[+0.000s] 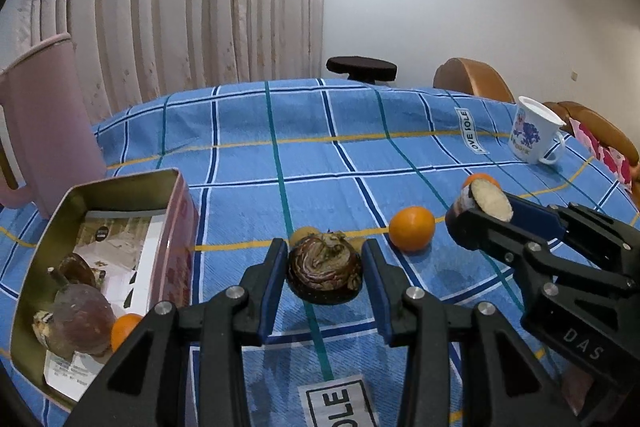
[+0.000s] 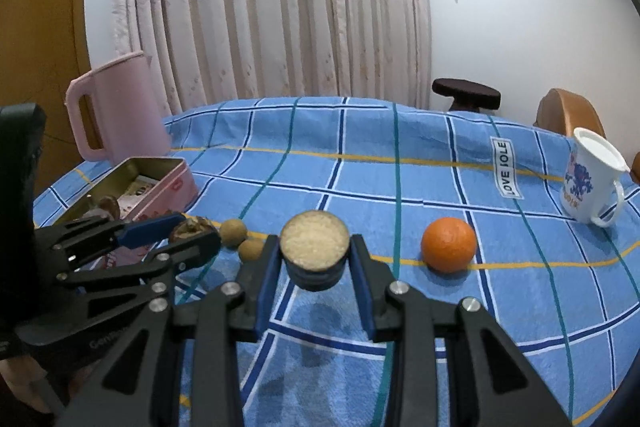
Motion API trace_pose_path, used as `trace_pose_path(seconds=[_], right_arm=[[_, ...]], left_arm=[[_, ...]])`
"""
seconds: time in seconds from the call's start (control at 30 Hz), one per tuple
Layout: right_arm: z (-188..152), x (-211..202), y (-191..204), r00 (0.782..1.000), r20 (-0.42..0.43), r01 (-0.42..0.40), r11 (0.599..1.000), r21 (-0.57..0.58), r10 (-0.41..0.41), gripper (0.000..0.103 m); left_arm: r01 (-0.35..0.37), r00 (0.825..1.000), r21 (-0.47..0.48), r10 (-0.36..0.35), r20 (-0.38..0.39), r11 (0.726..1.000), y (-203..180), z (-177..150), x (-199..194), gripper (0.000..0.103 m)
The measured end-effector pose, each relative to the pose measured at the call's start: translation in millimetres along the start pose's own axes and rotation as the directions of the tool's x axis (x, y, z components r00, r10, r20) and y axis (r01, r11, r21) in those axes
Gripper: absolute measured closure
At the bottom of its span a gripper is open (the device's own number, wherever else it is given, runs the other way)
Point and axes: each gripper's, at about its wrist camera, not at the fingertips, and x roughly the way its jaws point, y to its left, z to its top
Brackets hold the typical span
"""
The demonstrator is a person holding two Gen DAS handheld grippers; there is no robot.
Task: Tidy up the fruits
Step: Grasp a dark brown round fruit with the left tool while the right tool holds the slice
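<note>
Here, both grippers (image 1: 325, 269) (image 2: 314, 259) tilted downward, jaws gripping fruit.

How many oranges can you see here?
3. One orange sits on the blue cloth. One peeks out behind the cut piece in the right gripper. One lies in the tin. More may hide there.

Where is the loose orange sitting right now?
In the right wrist view, the orange sits on the tablecloth right of the right gripper, before the mug.
</note>
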Motion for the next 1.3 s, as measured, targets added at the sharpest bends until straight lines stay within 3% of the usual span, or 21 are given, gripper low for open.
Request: trace_pose_path(seconds=[0.6,1.3], right_arm=[[-1,-12,3,0.998,0.059,-0.01,1.0,-0.014,0.011,0.066],[-6,-28,12,0.991,0.128,-0.025,0.998,-0.056,0.032,0.066]], left_arm=[[-0.05,0.994,0.026,0.047,0.101,0.998,-7,-4,-19,0.062],[-0.115,0.968,0.036,0.104,0.227,0.993,-14,-8,-43,0.062]])
